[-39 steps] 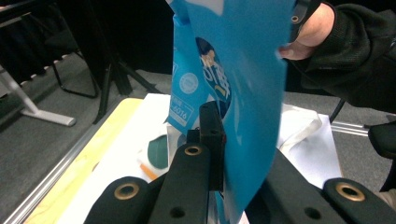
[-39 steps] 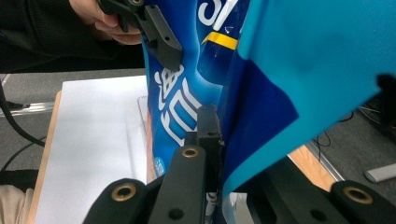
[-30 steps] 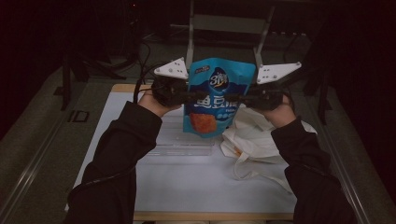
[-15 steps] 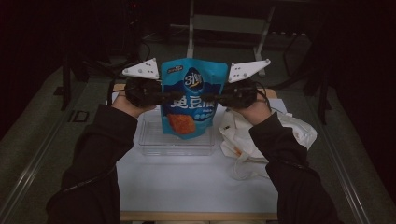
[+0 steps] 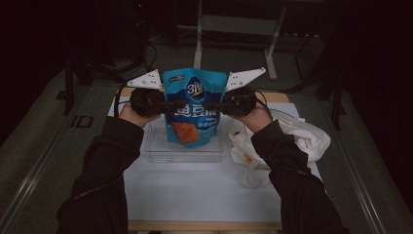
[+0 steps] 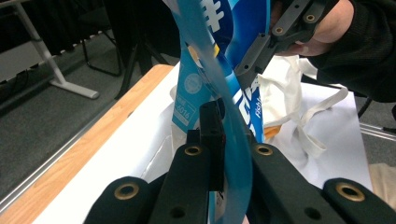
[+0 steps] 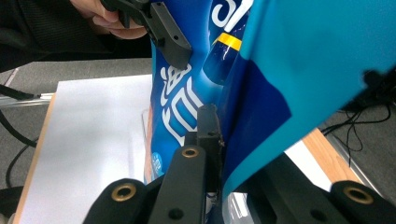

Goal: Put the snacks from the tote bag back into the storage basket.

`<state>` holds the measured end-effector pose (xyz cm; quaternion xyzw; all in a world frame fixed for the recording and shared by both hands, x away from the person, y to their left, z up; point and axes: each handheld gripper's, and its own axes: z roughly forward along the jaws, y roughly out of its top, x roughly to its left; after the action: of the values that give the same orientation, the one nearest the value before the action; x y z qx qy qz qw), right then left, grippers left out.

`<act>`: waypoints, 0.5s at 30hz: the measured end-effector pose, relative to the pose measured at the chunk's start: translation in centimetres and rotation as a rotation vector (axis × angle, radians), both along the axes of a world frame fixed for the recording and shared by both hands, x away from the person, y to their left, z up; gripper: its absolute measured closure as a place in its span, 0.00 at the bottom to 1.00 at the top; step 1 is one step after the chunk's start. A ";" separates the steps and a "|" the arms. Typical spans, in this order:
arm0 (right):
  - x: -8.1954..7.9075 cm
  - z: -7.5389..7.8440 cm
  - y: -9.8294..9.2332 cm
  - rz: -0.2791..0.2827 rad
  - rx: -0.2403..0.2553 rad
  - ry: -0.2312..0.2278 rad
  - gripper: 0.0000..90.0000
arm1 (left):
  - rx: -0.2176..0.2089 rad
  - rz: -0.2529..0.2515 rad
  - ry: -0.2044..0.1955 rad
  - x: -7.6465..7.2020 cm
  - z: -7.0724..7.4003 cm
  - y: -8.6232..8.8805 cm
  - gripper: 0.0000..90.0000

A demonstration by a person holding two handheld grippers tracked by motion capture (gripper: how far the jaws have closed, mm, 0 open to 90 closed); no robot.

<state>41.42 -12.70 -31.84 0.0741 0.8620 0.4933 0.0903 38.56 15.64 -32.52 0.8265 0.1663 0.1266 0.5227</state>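
Bench (image 5: 195, 195) space comes first: a white top with a wooden edge, standing on grey floor in a dim room. On it, toward the person's right, lies a crumpled white cloth tote bag (image 5: 292, 141) with loose straps, also seen past the pouch in the left gripper view (image 6: 299, 93). Just beside the tote, near the middle of the bench, sits a clear plastic tray (image 5: 160, 151), shallow and rectangular.

Above that tray hangs a blue snack pouch (image 5: 195, 105), held upright in the air between the two hands, its printed front facing the high camera, an orange panel at its lower part. Its bottom edge comes down in front of the tray's far side; whether it touches the tray cannot be told.

Two dark sleeves reach in from the near side. The left gripper (image 5: 170, 105) meets the pouch's left edge about halfway up, with a grey three-cornered plate on top. In the left gripper view its black jaws are clamped together on the thin blue film (image 6: 224, 154), which runs up between them. The right gripper (image 5: 212, 105) takes the opposite edge at the same height; in the right gripper view its jaws are likewise pressed tight on the pouch's side (image 7: 219, 154), the film curving away over them.
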 end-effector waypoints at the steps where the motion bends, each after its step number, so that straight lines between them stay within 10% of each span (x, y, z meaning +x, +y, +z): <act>1: 0.1 -0.2 0.0 -0.001 -0.001 0.000 0.97 | 0.001 0.001 0.002 0.1 -0.2 0.0 1.00; 15: 1.5 -2.4 0.7 -0.023 -0.019 0.017 0.97 | 0.000 0.018 0.030 1.9 -2.5 0.2 1.00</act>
<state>42.93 -12.05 -34.24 0.0875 0.8665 0.4833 0.0892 40.45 15.88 -35.00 0.8269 0.1816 0.1191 0.5188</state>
